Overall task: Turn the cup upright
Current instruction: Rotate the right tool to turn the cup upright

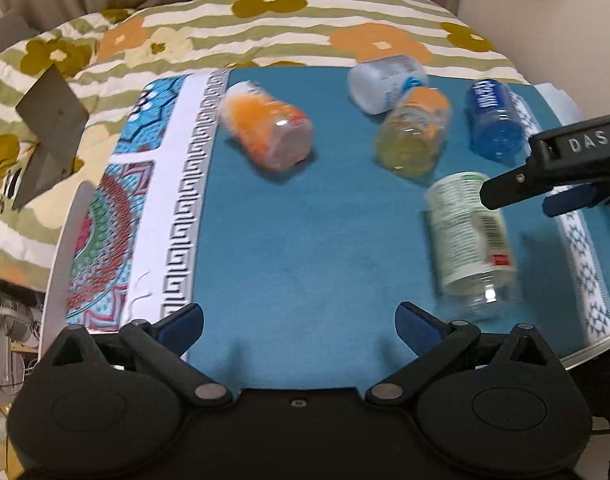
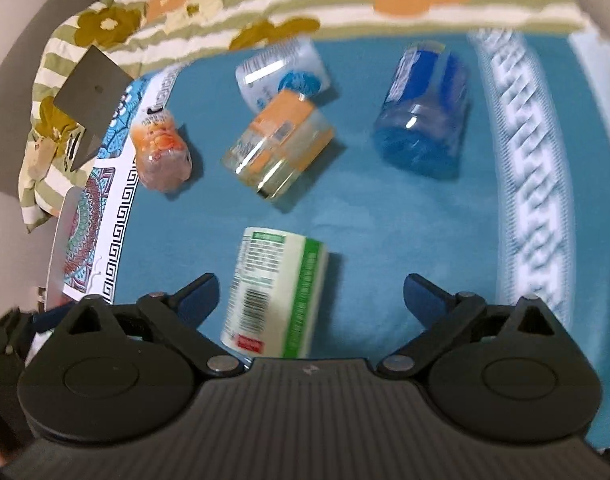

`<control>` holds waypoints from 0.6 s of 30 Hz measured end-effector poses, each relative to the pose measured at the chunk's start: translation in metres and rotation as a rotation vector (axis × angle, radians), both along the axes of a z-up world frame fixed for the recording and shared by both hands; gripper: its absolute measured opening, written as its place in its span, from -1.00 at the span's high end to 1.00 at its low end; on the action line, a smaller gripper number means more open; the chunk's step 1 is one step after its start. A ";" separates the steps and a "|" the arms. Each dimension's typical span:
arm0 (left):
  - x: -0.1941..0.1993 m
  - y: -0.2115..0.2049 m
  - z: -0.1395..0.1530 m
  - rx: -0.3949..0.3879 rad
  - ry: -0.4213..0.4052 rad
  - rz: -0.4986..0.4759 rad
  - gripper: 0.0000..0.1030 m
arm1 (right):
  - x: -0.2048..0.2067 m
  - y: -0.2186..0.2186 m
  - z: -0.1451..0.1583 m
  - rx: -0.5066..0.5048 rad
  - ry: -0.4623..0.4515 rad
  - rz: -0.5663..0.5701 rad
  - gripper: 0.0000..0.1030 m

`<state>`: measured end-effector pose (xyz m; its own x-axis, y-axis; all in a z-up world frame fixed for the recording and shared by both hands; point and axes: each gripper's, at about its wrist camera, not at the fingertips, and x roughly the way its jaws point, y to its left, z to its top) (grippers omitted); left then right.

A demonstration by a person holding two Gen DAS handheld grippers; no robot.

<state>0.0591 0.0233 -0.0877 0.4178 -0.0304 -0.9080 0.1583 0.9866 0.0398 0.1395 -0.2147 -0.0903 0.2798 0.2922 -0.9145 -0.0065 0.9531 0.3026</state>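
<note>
Several clear plastic cups lie on their sides on a teal cloth [image 1: 305, 248]. The nearest has a white and green label [image 1: 469, 236]; in the right wrist view it [image 2: 273, 300] lies between my right gripper's open fingers, nearer the left one. My right gripper [image 2: 311, 296] is open and empty; it also shows in the left wrist view [image 1: 545, 184] beside that cup's far end. My left gripper [image 1: 299, 320] is open and empty over bare cloth, left of that cup. Other cups: orange [image 1: 265, 128], yellow-orange [image 1: 415, 132], blue [image 1: 493, 120], white [image 1: 385, 80].
The cloth has patterned white borders on the left [image 1: 181, 200] and right [image 1: 585, 264]. A flowered striped blanket [image 1: 265, 28] lies behind it. A grey angled stand [image 1: 49, 132] sits at the left on the blanket.
</note>
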 end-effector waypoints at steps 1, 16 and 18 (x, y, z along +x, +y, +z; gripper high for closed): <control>0.000 0.006 -0.002 -0.001 0.004 0.009 -1.00 | 0.005 0.002 -0.007 0.016 0.022 -0.011 -1.00; 0.004 0.045 -0.019 -0.027 0.062 0.062 -1.00 | 0.029 0.006 -0.052 0.128 0.156 -0.136 -0.56; 0.006 0.044 -0.019 -0.026 0.062 0.056 -1.00 | 0.029 0.006 -0.054 0.148 0.158 -0.141 -0.49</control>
